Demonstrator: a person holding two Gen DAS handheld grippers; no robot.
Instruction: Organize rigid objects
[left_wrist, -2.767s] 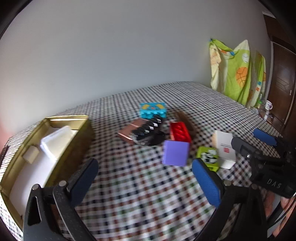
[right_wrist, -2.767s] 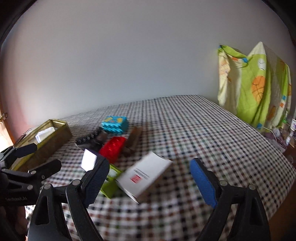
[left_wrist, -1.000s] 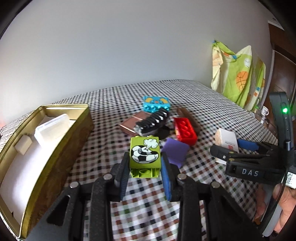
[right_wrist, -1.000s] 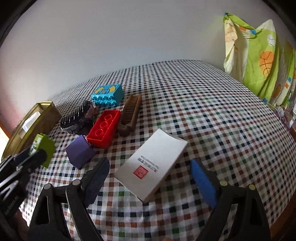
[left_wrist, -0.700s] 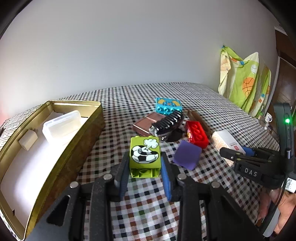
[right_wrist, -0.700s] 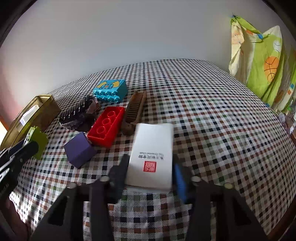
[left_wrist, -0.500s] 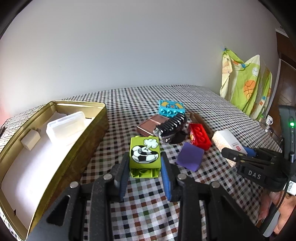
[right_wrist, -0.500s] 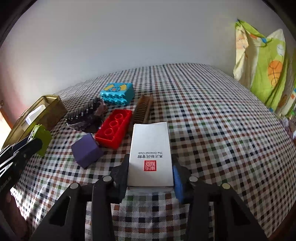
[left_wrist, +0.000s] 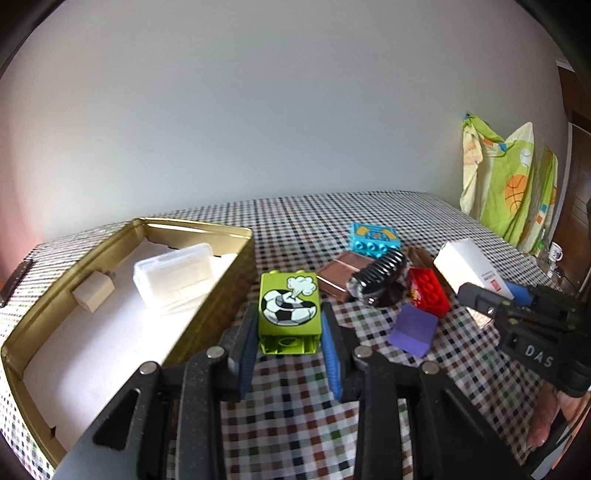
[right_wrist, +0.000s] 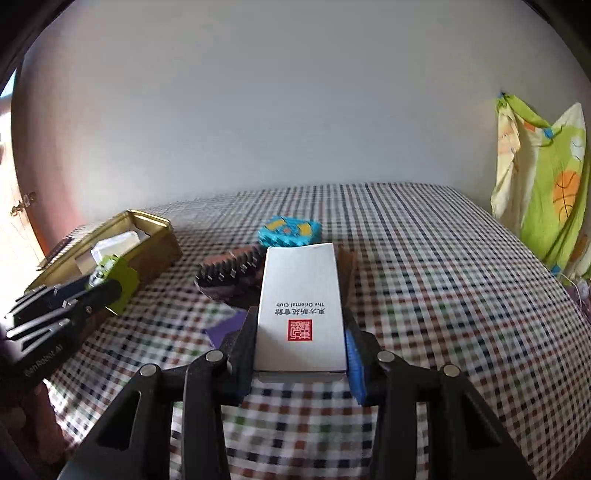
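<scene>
Both tongs are clamped on something. Right tongs (right_wrist: 301, 354) have just been closing and now pinch a white carton (right_wrist: 301, 302) by its long sides, its near end between the pads, its printed face with the red seal up, held clear above the checkered bench (right_wrist: 461, 277). Left tongs (left_wrist: 290, 345) stand narrow, pads pressed on the two sides of a green toy brick (left_wrist: 289, 310) with a football print — it hangs just beside the near wall of the gold tin (left_wrist: 225, 299).

That tin is the largest thing on the bench; it lies open at the left, white-lined, with a clear plastic case (left_wrist: 173, 275) and a small beige block (left_wrist: 92, 295) inside. Right of the tin sits a loose cluster: brown flat box (left_wrist: 341, 275), black brush (left_wrist: 376, 280), red brick (left_wrist: 428, 291), turquoise brick (left_wrist: 375, 240), purple cube (left_wrist: 413, 330).

From the left view, the right tongs reach in level from the right edge, a hand (left_wrist: 546, 421) beneath them.
</scene>
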